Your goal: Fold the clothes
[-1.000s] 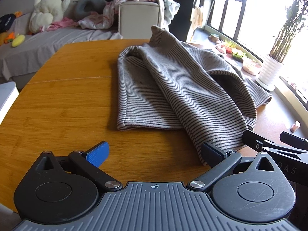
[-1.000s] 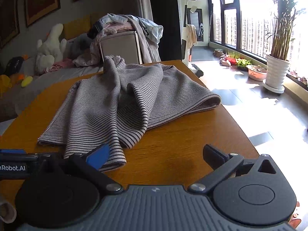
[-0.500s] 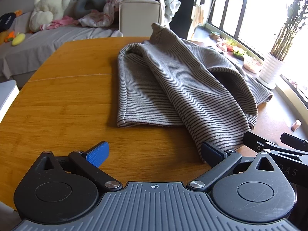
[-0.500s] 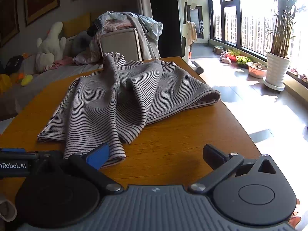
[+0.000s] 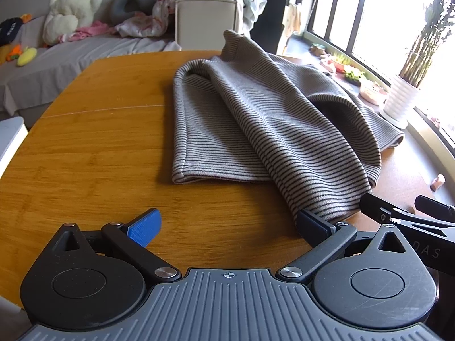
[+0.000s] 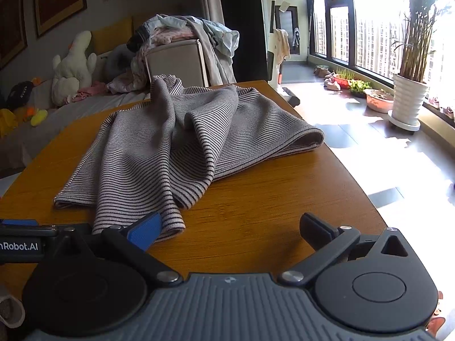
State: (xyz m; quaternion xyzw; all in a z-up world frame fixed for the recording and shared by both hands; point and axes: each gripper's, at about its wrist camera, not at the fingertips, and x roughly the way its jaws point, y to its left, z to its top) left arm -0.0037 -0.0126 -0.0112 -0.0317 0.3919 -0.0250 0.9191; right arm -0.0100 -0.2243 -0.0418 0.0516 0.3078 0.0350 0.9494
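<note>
The sweater (image 5: 270, 119) (image 6: 176, 142) lies rumpled on the wooden surface (image 5: 93, 147) (image 6: 270, 199), grey with thin dark stripes. We see it roughly folded over itself: one flat layer lies against the wood with its hem turned toward us, and a thicker fold runs across it from the far side down to the near edge. A ribbed end stands up at the far side of the heap.

Our left gripper (image 5: 227, 226) hovers low over the near edge of the surface with its jaws spread wide and nothing between them. Its blue-padded finger is over bare wood, well clear of the cloth; its other finger sits right at the near end of the draped fold, though we cannot tell whether it touches it. Our right gripper (image 6: 230, 228) (image 5: 398, 213) is just beside it, also wide and holding nothing. In the right wrist view its blue pad overlaps the same near end of the fold, and contact there is unclear too; its dark finger is over bare wood.

Beyond the surface stands a chair (image 5: 206, 20) (image 6: 176, 62) heaped with clothes (image 6: 184, 32). Behind it is a sofa (image 5: 57, 62) with a white plush (image 5: 71, 8) (image 6: 74, 65). A potted plant (image 6: 409, 96) (image 5: 403, 96) stands by the bright window.
</note>
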